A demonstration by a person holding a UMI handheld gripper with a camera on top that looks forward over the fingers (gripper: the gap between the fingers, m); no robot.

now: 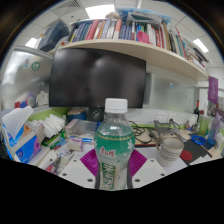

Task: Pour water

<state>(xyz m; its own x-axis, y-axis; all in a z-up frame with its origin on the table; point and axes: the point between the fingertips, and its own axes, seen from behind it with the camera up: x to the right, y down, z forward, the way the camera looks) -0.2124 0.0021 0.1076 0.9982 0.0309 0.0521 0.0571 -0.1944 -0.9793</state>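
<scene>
A clear plastic water bottle (114, 145) with a white cap and a green label stands upright between my fingers. My gripper (113, 163) is shut on the bottle's body, with the magenta pads (90, 161) pressing on both its sides. The bottle is held above a white desk (150, 172). A white cup (171, 150) stands on the desk to the right of the bottle, just beyond my right finger.
A dark monitor (95, 78) stands behind the bottle. A shelf of books (125, 30) runs above it. A tissue box and clutter (22, 135) lie at the left. Small items crowd the desk's right side (200, 135).
</scene>
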